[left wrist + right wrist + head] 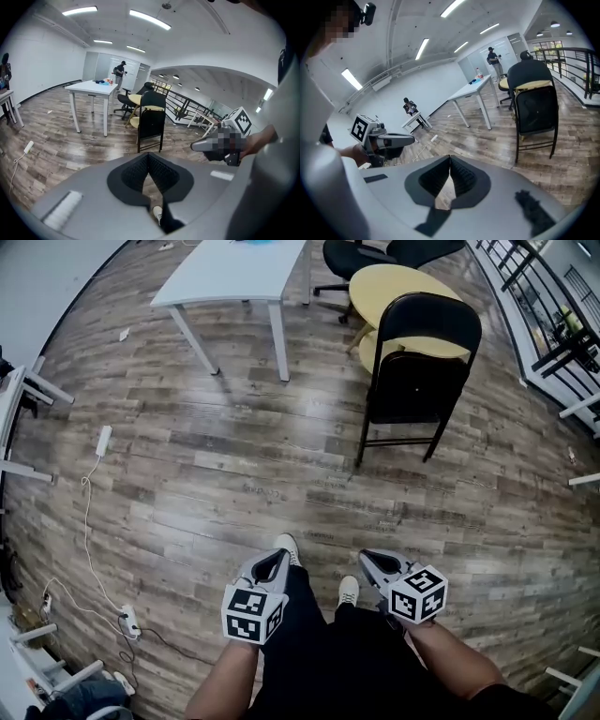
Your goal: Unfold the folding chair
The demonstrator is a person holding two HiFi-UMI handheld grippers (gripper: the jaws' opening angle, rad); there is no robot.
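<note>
A black folding chair stands upright on the wooden floor, its seat tipped up against the backrest. It is well ahead of both grippers and a little to the right of the right gripper, with bare floor between. Neither gripper touches it.

The left gripper and the right gripper are held side by side, low in front of the person and pointing forward and down. Each gripper's own view shows its jaws pressed together with nothing between them.

Just behind the chair is a round yellow table, and beyond that a black office chair. Farther ahead of the left gripper stands a white table. Off to the left of the left gripper, a white power strip lies on the floor. The person's light shoes show just beneath the gripper tips.
</note>
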